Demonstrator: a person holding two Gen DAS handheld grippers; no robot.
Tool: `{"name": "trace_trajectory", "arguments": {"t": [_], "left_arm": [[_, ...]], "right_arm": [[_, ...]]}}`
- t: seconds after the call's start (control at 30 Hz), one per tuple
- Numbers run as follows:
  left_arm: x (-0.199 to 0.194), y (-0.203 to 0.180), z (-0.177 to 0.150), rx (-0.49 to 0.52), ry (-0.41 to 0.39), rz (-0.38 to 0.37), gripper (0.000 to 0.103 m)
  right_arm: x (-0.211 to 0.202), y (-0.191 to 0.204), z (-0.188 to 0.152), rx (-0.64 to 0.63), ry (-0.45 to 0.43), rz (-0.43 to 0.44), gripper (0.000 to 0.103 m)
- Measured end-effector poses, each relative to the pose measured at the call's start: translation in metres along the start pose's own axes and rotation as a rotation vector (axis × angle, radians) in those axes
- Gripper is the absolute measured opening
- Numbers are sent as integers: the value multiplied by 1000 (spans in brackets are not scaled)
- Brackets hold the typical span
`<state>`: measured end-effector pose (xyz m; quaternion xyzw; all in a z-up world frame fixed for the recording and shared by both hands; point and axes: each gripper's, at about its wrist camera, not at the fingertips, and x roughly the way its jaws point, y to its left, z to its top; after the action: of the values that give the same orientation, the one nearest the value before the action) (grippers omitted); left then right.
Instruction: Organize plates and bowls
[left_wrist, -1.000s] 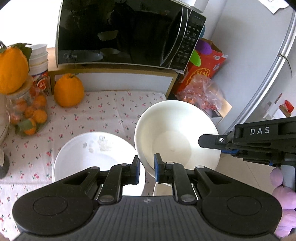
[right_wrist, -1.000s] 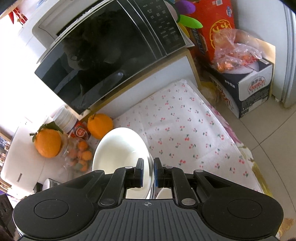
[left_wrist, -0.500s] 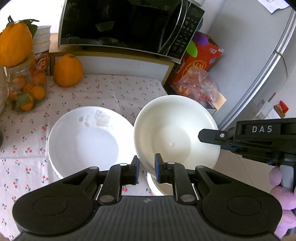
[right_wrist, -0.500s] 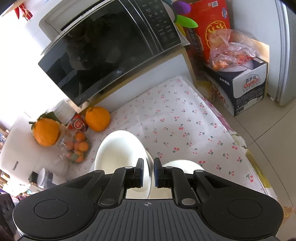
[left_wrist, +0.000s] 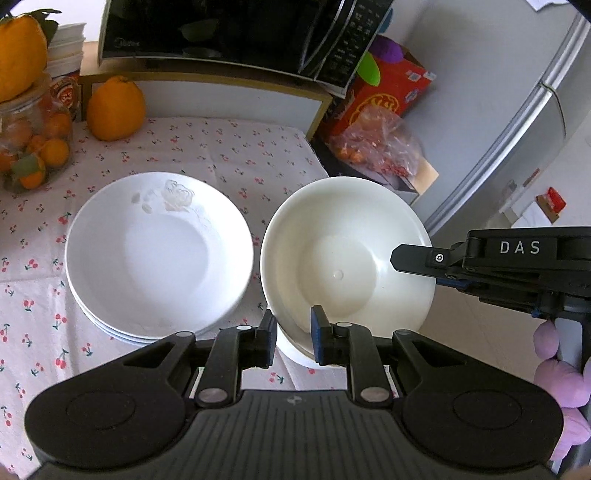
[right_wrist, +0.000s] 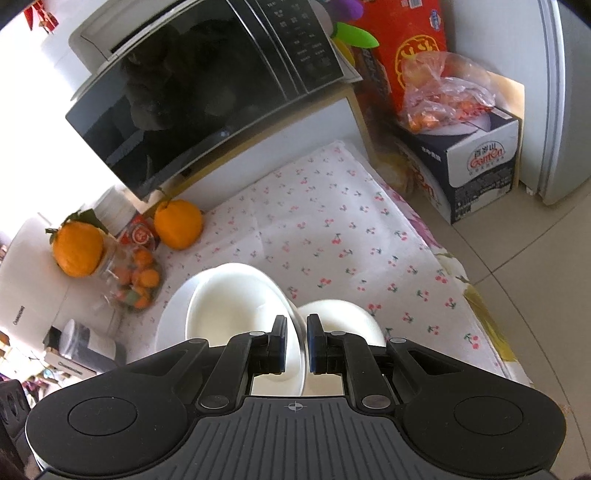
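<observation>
I have the cream bowl (left_wrist: 343, 254) gripped at two rim points: my left gripper (left_wrist: 293, 334) pinches its near edge, my right gripper (left_wrist: 397, 256) clamps its far right edge, both clenched on it. It hangs tilted over a second cream bowl (right_wrist: 341, 319) on the cherry-print tablecloth (left_wrist: 229, 155). Just beside it on the left sits a stack of white plates (left_wrist: 159, 251). Farther back stand an orange (left_wrist: 115, 109), a jar of small oranges (left_wrist: 31, 142) and the black microwave (left_wrist: 236, 33).
</observation>
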<state>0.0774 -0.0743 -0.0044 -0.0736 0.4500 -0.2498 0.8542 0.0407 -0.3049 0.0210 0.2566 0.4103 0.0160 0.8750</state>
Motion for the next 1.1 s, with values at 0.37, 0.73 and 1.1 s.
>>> {"name": "trace_trajectory", "arguments": {"t": [0.37,0.73,1.1], "left_arm": [[12,-6,-3,28,45,12,18],[22,-6,-4,33,84,24,19],[31,-9,-4,48,73,51,19]], "right_arm": [[6,-5,-8,-33,44,-54,15],[18,-8,-12,-50,82,-99,15],[33,-11,-13,-58,94,-144,15]]}}
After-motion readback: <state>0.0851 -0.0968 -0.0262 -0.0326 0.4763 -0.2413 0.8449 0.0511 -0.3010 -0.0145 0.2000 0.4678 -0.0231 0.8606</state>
